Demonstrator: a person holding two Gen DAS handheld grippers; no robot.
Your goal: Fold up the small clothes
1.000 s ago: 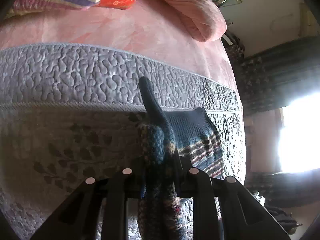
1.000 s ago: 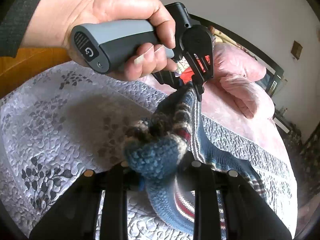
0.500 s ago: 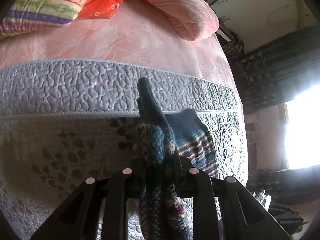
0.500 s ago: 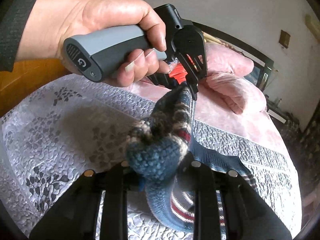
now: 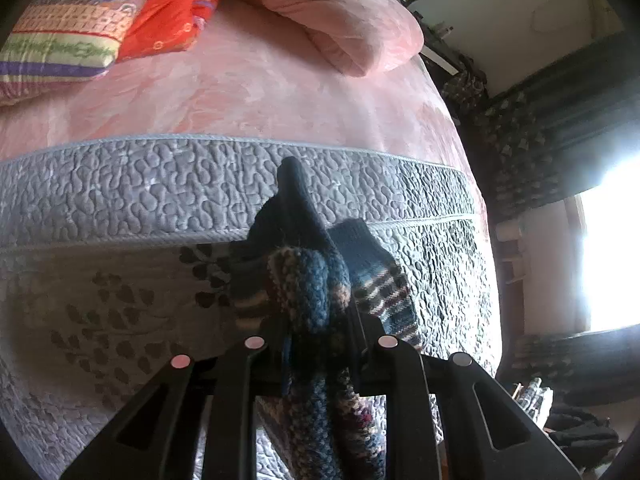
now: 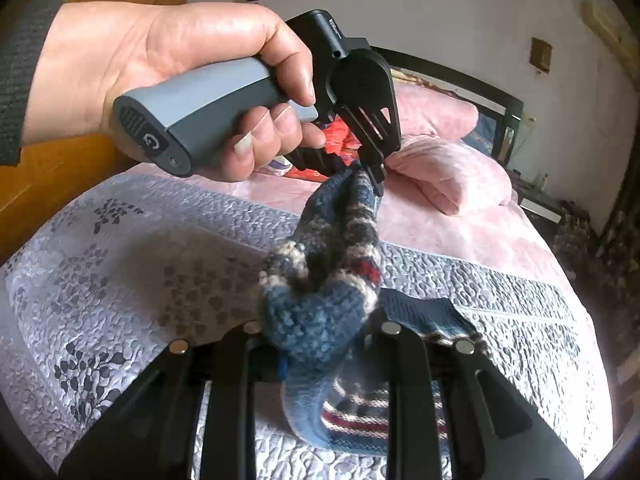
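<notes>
While the knitted garment [image 6: 320,280] is held bunched and lifted between the two tools, with its lower part trailing onto the grey quilted bedspread [image 6: 120,264], several failures can be foreseen. The left gripper [image 6: 370,178], seen in the right wrist view in the person's hand [image 6: 192,80], is closed tightly on a narrow upper end of the wool, and only a small pinch of fabric appears to be caught there. The right gripper [image 6: 320,336] is clamped on a thick blue roll of the same piece, so its fingers are kept somewhat apart by the bulk. In the left wrist view the striped knit [image 5: 312,280] is seen gathered between the closed fingers, with a dark striped portion [image 5: 376,280] lying on the bedspread [image 5: 120,184] beyond. A slip is judged likely at the thin pinch if the two tools are drawn apart, since loose wool stretches and slides. A crooked or lumpy fold is risked if the bunched roll is laid down without being spread first. The trailing part may also be dragged and twisted across the quilting, and a stitch could be snagged by a fingertip.
</notes>
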